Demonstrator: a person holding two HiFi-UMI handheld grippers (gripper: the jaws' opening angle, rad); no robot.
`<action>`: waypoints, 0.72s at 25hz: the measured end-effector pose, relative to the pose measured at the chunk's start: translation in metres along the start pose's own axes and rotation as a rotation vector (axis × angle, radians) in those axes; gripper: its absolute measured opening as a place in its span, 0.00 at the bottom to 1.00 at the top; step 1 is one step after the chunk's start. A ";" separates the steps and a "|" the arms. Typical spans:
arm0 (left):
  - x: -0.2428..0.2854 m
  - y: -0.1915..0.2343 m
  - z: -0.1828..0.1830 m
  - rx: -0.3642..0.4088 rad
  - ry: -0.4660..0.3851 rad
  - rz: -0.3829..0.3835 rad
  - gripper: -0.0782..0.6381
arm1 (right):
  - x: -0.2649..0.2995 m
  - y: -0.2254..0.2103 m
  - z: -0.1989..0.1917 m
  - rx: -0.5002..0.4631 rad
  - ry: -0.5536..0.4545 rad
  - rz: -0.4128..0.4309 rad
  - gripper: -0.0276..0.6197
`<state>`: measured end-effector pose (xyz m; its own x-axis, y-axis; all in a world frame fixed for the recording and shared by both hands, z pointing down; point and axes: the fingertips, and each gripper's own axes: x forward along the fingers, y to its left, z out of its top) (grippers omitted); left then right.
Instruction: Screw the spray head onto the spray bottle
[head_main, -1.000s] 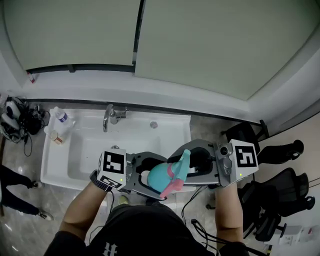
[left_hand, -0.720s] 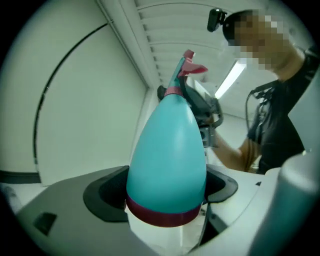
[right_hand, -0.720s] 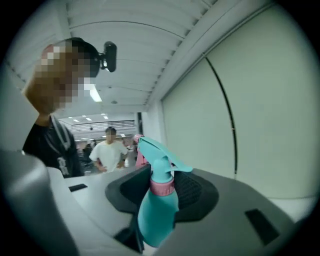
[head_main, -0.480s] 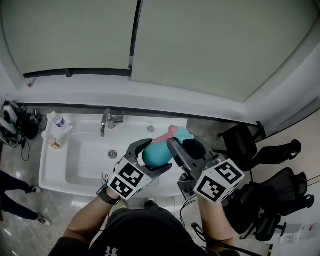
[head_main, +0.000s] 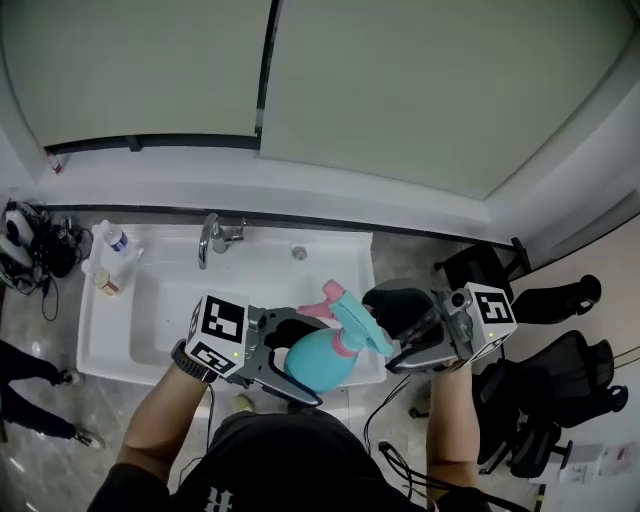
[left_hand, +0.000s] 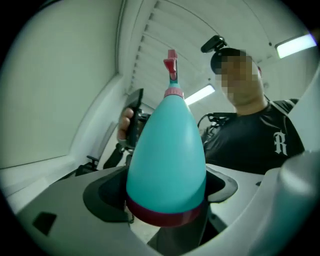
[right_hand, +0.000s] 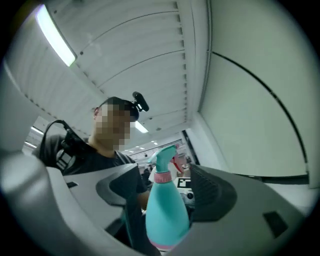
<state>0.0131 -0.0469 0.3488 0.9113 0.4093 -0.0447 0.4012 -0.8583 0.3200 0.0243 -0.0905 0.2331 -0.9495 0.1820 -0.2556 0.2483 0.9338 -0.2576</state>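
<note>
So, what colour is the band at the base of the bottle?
Dark red band, under the teal bottle; the left gripper view shows it best.

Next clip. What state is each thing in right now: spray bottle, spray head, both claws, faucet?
spray bottle: base clamped in the left claw.
spray head: seated on the bottle's neck; how tight cannot be told.
left claw: shut on the spray bottle.
right claw: jaws apart, gripping nothing.
faucet: no running water visible.

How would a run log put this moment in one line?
left gripper: shut on spray bottle | right gripper: open, by spray head | spray head: seated on bottle
</note>
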 end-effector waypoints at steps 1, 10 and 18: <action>0.005 -0.010 -0.002 -0.003 0.013 -0.064 0.70 | 0.006 0.004 0.000 -0.014 0.004 0.066 0.54; 0.038 -0.064 -0.017 -0.064 0.017 -0.423 0.70 | 0.061 0.059 -0.021 -0.250 0.136 0.508 0.66; 0.029 -0.058 -0.018 -0.106 -0.043 -0.433 0.70 | 0.064 0.050 -0.026 -0.269 0.161 0.440 0.58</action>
<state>0.0149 0.0207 0.3458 0.6653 0.7089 -0.2341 0.7370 -0.5733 0.3580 -0.0287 -0.0244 0.2279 -0.7897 0.5986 -0.1344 0.5910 0.8010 0.0952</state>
